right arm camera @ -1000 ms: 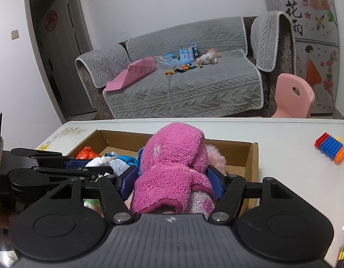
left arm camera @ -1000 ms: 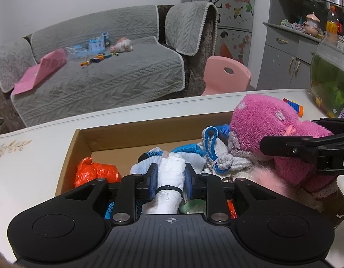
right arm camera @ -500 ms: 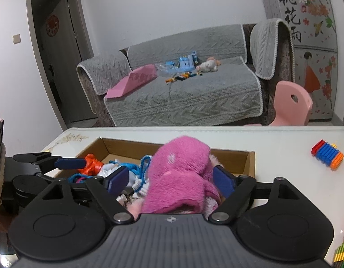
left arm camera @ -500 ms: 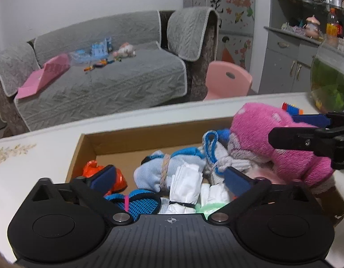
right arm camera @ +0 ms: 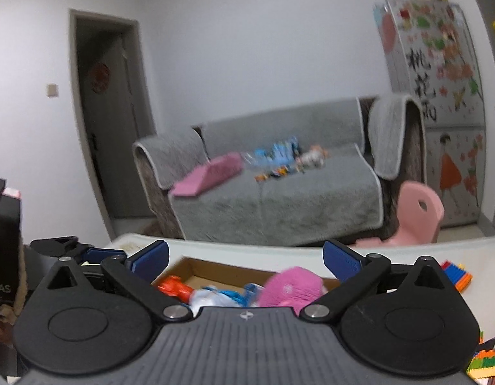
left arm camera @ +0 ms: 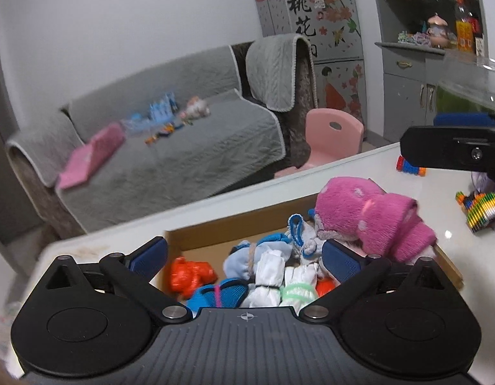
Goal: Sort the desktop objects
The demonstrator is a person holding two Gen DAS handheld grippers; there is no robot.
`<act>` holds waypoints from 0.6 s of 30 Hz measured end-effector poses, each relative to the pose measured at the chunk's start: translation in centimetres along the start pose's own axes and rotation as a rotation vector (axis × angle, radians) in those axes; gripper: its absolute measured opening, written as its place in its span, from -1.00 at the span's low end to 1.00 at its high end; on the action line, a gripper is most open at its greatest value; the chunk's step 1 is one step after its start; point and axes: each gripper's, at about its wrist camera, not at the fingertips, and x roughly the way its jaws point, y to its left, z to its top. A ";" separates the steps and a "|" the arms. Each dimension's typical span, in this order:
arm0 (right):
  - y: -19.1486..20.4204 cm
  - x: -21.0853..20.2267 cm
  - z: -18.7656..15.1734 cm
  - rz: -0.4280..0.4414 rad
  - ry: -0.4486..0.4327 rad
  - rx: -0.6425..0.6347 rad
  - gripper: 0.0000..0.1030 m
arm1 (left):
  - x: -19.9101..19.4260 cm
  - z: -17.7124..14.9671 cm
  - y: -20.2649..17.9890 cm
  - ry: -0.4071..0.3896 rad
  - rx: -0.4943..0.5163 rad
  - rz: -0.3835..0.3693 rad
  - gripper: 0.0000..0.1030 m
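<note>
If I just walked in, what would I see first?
Probably the fluffy pink sock bundle, lying at the right end of the cardboard box on the white table. Next to it, the box is crammed with rolled white and blue socks and something bright orange at its left end. Behind the table is a big grey sofa with toys scattered on it.

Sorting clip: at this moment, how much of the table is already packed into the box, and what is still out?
Done: the fluffy pink sock bundle and white rolled socks lie in the brown cardboard box. In hand: nothing; the left gripper is open, and the right gripper is opening with nothing between its jaws. Left: striped toy bricks on the white table.
</note>
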 end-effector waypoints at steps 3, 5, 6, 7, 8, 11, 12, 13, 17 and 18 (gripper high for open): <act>0.6 -1.4 0.0 0.014 -0.035 -0.008 0.98 | -2.9 -0.8 -1.1 -0.043 0.028 0.035 0.99; 0.6 -2.0 -0.1 0.020 -0.044 0.003 0.98 | -4.2 -1.7 -1.4 -0.036 0.029 0.024 0.99; 0.6 -2.2 -0.3 0.022 -0.046 0.012 0.98 | -4.7 -2.2 -1.5 -0.034 0.034 0.027 0.99; 0.6 -2.3 -0.6 0.018 -0.046 0.021 0.98 | -5.1 -2.6 -1.7 -0.031 0.036 0.038 0.99; 0.6 -2.6 -1.1 0.015 -0.042 0.028 0.99 | -5.4 -2.9 -1.9 -0.023 0.036 0.045 0.99; 0.6 -3.0 -2.8 -0.004 -0.010 0.029 0.99 | -6.2 -3.9 -1.8 -0.045 0.000 0.024 0.99; 0.8 -3.4 -3.1 -0.012 0.000 0.027 0.99 | -6.3 -4.2 -1.6 -0.048 -0.022 -0.001 0.99; 0.8 -3.6 -3.6 -0.020 0.011 0.024 0.99 | -6.2 -4.4 -1.2 -0.050 -0.050 -0.034 0.99; 0.5 -3.1 -4.7 -0.031 0.037 0.037 0.99 | -4.9 -4.8 0.5 -0.023 -0.153 -0.050 0.99; 0.7 -2.9 -4.7 -0.036 0.042 0.027 0.99 | -4.5 -4.8 0.9 -0.014 -0.176 -0.035 0.99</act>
